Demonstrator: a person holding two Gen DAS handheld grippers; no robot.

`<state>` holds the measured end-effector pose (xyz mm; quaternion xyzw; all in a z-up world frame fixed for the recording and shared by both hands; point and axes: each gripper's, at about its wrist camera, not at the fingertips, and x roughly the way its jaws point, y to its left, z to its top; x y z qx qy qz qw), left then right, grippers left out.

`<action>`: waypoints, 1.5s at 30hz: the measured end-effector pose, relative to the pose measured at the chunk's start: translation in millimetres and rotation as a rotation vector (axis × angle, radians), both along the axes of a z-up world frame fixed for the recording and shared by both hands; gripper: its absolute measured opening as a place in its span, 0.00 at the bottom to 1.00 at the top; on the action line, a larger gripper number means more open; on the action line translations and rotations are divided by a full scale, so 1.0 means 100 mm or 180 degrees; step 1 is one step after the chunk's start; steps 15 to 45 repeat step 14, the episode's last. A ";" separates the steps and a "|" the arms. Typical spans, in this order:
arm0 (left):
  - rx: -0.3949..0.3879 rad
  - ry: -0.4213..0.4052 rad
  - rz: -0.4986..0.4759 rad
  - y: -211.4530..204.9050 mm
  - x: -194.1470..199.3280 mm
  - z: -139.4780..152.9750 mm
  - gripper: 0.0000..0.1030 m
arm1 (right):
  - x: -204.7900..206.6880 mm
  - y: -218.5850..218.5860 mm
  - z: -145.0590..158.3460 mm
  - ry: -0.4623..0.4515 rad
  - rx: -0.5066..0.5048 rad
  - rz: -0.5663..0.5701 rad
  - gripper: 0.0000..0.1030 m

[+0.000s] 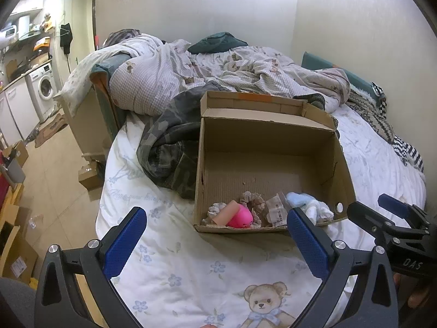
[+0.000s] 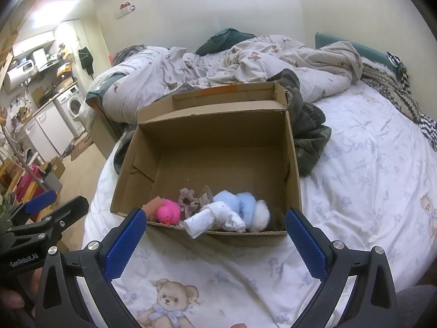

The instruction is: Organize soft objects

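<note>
Both pairs of jaws stand wide apart and hold nothing: the left gripper and the right gripper hover side by side just short of the near wall of the cardboard box.

Inside the box, bunched against that near wall, lie the soft things: a pink rubber duck at the left end, a beige cylinder touching it, beige scrunchies behind, a rolled white cloth leaning over the near rim, and pale blue and white puffs toward the right end. The far part of the box floor is bare.

Around the box, no loose small item shows on the teddy-print sheet; a camouflage garment lies against the box's left side and a rumpled duvet beyond it.

Judging by this, the gathering looks largely done, with perhaps only that overhanging cloth left to tuck in.
</note>
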<state>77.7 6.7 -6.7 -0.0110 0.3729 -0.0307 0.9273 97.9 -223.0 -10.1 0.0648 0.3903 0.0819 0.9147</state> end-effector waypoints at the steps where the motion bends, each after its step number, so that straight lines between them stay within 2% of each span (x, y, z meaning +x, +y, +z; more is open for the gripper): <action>1: -0.0004 0.0000 0.0006 0.00 0.00 0.00 1.00 | 0.00 0.00 0.00 0.0002 -0.0005 0.0002 1.00; 45: -0.0038 0.0033 0.0032 0.00 0.01 -0.03 1.00 | 0.00 -0.01 0.00 -0.0003 0.0003 0.0002 1.00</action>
